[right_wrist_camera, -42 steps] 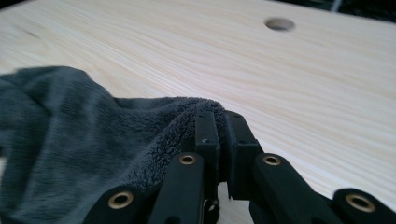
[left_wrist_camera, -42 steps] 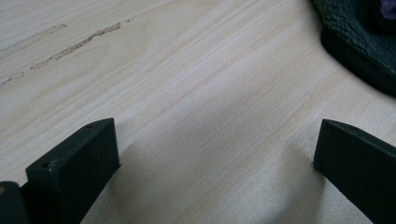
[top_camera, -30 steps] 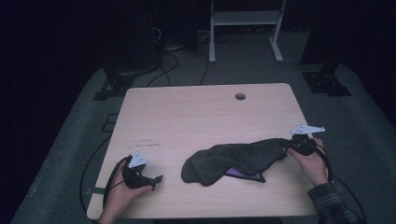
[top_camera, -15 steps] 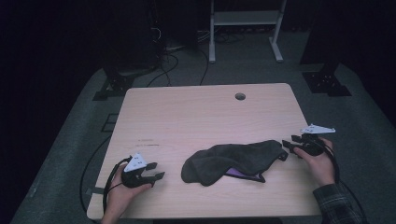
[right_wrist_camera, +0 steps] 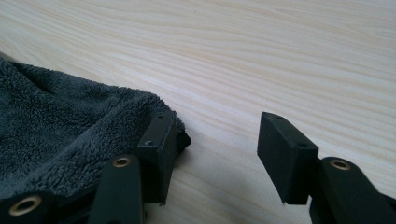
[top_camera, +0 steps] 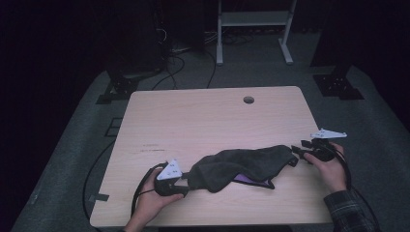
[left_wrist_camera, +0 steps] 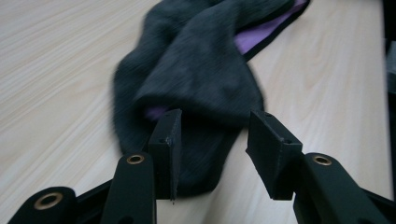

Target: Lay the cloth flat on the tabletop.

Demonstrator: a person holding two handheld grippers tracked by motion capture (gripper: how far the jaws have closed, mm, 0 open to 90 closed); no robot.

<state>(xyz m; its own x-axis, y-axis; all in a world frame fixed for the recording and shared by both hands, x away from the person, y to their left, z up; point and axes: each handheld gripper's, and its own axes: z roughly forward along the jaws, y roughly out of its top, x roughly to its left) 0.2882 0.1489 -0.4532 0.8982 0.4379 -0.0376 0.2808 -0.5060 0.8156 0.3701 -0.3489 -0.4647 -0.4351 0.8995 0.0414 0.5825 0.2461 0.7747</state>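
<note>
One dark grey cloth (top_camera: 241, 166) lies bunched in a long lump on the near part of the light wood bench (top_camera: 208, 121), between two tools. From above, the left tool (top_camera: 183, 181) sits at the cloth's left end, held by a hand (top_camera: 152, 203), and the right tool (top_camera: 296, 151) sits at its right end, held by the other hand (top_camera: 331, 169). Close up, the left tool (left_wrist_camera: 212, 140) is open, with the cloth's end lying between its jaws, and a purple side of the cloth (left_wrist_camera: 187, 79) peeks out. The right tool (right_wrist_camera: 217, 144) is open too; the fuzzy cloth (right_wrist_camera: 65, 130) touches one jaw, and bare bench (right_wrist_camera: 280, 56) shows between them. There is one round hole (top_camera: 248, 100) at the far side of the bench.
</note>
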